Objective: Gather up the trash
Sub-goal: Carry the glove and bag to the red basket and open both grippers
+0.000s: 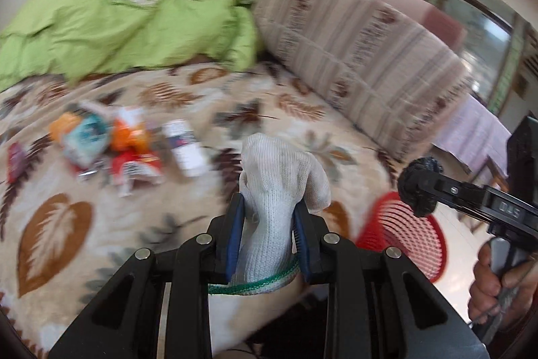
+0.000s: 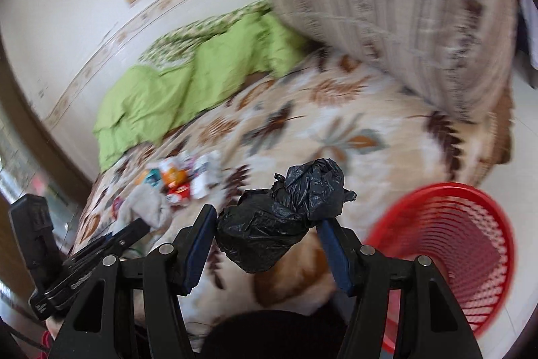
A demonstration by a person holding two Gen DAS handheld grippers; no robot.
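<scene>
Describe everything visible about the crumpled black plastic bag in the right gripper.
The crumpled black plastic bag is thin, glossy film, wadded into a wrinkled lump with a knotted-looking bulge at its upper right. It sits between the blue pads of the right gripper, pressed from both sides and held in the air above the leaf-patterned blanket. The red slatted plastic basket stands to its right, apart from it.

left gripper (image 1: 269, 224) clamped, right gripper (image 2: 269, 234) (half-spread) gripping

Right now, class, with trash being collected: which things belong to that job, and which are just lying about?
Job:
white glove in left gripper
black bag in right gripper
wrapper pile
red basket

Lying about:
green quilt
striped bolster
leaf-print blanket
</scene>
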